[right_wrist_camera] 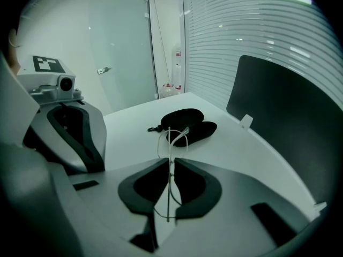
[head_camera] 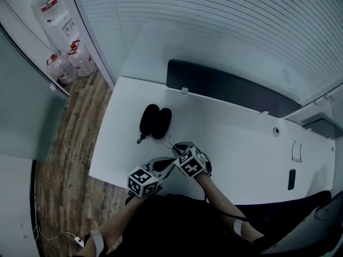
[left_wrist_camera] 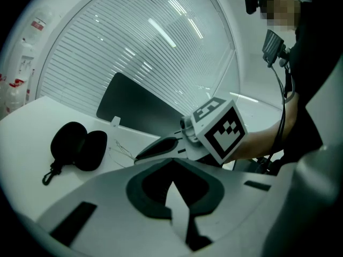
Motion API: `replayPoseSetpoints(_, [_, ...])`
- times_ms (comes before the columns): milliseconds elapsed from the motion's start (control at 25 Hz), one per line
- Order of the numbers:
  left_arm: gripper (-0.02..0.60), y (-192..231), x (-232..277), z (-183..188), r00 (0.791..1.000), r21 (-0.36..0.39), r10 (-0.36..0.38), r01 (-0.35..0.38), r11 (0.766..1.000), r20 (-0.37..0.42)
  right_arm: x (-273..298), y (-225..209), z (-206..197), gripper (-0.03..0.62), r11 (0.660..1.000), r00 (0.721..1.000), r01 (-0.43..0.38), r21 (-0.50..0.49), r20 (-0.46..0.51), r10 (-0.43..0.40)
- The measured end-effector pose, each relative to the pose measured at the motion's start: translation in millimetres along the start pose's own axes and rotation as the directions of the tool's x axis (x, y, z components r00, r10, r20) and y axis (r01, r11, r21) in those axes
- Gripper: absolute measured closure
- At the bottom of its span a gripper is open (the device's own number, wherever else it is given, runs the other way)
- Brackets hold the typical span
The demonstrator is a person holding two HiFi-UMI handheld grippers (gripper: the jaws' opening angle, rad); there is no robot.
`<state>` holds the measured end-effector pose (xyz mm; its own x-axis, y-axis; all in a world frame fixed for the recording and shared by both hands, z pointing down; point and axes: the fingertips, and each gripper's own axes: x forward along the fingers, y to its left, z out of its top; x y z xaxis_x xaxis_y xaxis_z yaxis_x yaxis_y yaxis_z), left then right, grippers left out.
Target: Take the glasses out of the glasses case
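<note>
**Thin wire glasses held clear of the open case**

Your right gripper (right_wrist_camera: 169, 162) is pinching the glasses (right_wrist_camera: 169, 143) between nearly closed jaws, gripping a thin wire part of the frame, with the rest projecting beyond the tips. The glasses case (head_camera: 155, 122) is lying open on the white table (head_camera: 236, 138), farther away and apart from the glasses. Your left gripper (left_wrist_camera: 172, 162) is hovering just to the left, jaws drawn together with nothing between them. The frame is looking very light, springy and easily bent, so light pressure is probably enough. A hold on the bridge or a temple arm, not a lens, is looking safest.
</note>
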<state>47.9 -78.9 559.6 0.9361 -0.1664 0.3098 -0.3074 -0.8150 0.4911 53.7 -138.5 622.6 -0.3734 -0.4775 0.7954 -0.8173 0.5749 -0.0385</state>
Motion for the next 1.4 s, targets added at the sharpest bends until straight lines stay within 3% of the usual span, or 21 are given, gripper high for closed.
replayPoseSetpoints(480, [0.575, 2, 6, -25, 0.997, -0.028, -0.024, 0.022, 0.999, -0.074, 14, 7, -28, 0.553, 0.999, 0.998, -0.026, 0.035, -0.065, 0.029])
replayPoseSetpoints(1400, [0.575, 19, 24, -50, 0.989, -0.106, -0.041, 0.026, 0.994, -0.141, 40, 1, -57, 0.552, 0.998, 0.984, -0.053, 0.033, -0.166, 0.058])
